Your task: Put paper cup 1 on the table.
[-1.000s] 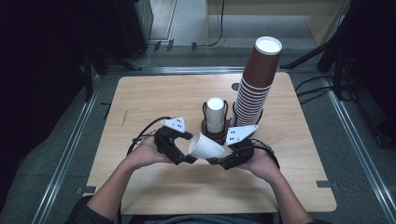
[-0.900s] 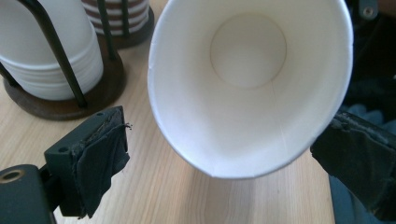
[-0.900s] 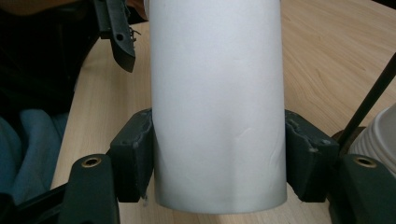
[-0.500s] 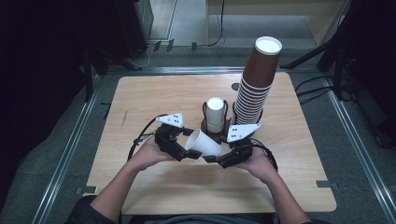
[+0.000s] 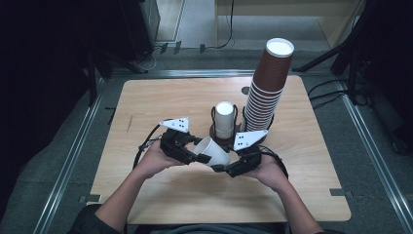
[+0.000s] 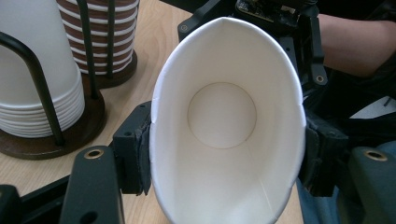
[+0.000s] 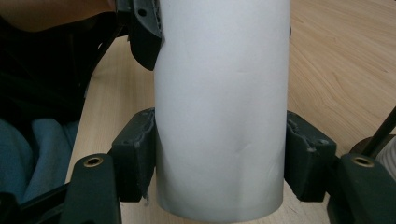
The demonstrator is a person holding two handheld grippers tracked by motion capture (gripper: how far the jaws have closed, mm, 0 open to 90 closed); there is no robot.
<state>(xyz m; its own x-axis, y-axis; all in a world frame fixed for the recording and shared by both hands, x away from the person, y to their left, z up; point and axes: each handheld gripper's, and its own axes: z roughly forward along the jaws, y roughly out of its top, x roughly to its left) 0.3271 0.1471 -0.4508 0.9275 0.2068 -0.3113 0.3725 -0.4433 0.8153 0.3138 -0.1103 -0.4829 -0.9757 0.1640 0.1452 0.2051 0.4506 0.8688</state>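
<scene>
White paper cup [image 5: 213, 151] lies on its side in the air above the near middle of the desk [image 5: 146, 102], held between the two tools. In the left gripper view the left tool [image 6: 226, 154] has its black jaws pressed against both sides of the cup's rim, squeezing the mouth into a tall oval; the view looks straight down the cup's inside to its round bottom. In the right gripper view the right tool [image 7: 220, 161] clamps the cup's plain outer wall near its base, one jaw on either side and both touching it, with a jaw of the left tool showing at the cup's far end. From the high view the left tool [image 5: 187, 151] grips the cup's open end, which points to the person's left, and the right tool [image 5: 229, 166] grips the closed end; each carries a grey three-cornered plate on top, and the person's hands meet close together around them.

Just beyond the cup, a stack of white cups [image 5: 224, 119] stands upside down in a dark wire holder [image 5: 213, 130] on a round wooden base. Just to its right rises a tall stack of brown cups [image 5: 265, 85], white bases upward, leaning slightly. Both stacks sit on the desk, apart from the held cup.
</scene>
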